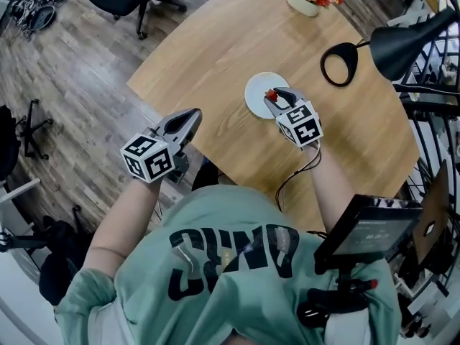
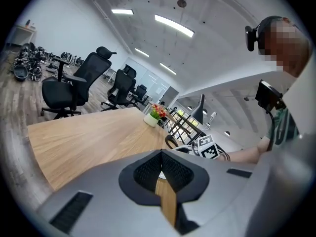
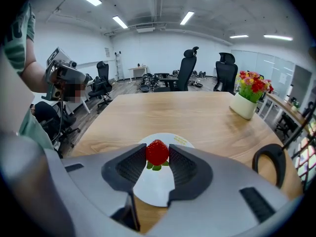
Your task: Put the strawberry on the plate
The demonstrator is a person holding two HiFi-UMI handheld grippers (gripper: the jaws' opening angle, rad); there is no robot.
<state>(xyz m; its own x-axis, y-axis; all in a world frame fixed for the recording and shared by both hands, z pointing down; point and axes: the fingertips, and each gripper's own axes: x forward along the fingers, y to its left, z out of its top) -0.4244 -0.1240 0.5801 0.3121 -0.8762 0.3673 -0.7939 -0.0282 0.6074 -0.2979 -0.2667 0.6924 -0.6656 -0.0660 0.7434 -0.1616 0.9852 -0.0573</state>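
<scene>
Right tool (image 1: 277,95) clamps strawberry (image 3: 157,151) over plate (image 3: 152,187); left tool (image 2: 161,155) jaws together, empty, at tabletop (image 1: 215,56) edge.

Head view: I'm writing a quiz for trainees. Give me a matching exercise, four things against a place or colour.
Things:
1 strawberry
2 plate
3 flower pot
4 desk lamp

Place or colour:
a black
b beneath the right hand-held gripper
c at the table's far edge
d between that gripper's jaws

Pairs: 1-d, 2-b, 3-c, 4-a.
</scene>
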